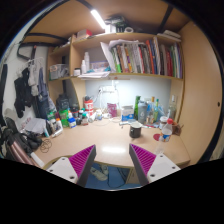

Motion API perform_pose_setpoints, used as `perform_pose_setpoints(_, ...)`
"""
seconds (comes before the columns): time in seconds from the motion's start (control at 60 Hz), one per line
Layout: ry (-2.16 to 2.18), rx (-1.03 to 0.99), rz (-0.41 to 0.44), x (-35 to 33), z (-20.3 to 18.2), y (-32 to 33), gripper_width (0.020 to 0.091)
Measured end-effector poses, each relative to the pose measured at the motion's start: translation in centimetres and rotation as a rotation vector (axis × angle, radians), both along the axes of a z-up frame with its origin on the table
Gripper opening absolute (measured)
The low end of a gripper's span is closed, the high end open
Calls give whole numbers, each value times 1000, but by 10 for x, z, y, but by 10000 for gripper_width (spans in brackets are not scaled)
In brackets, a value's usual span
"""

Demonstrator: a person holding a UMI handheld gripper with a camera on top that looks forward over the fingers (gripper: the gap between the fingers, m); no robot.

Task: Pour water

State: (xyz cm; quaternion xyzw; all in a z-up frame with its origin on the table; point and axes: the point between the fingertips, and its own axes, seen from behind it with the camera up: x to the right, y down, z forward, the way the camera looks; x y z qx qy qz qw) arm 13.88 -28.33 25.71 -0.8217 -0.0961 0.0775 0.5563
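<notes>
My gripper is held high over the near edge of a wooden desk, its two magenta pads spread wide apart with nothing between them. Several bottles stand along the back of the desk, under a bookshelf. A small cup-like container stands at the desk's right end, and a dark small object sits beside it. All of these lie well beyond the fingers. Below the fingers, past the desk edge, I see a blue chair seat or floor item.
A shelf of books hangs above the desk. Clutter of jars and small items crowds the back left. Bags and cables hang at the left wall. A wooden side panel closes the right.
</notes>
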Motion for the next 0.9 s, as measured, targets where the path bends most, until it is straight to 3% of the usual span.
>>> perform_pose_setpoints(0.233, 31, 28, -31, -36, 9, -12, 748)
perform_pose_setpoints(0.483, 25, 28, -61, -33, -6, 3, 746)
perform_pose_setpoints(0.633, -8, -13, -120, 19, -41, 27, 745)
perform_pose_setpoints(0.9, -30, 72, -333, 178, -95, 124, 745)
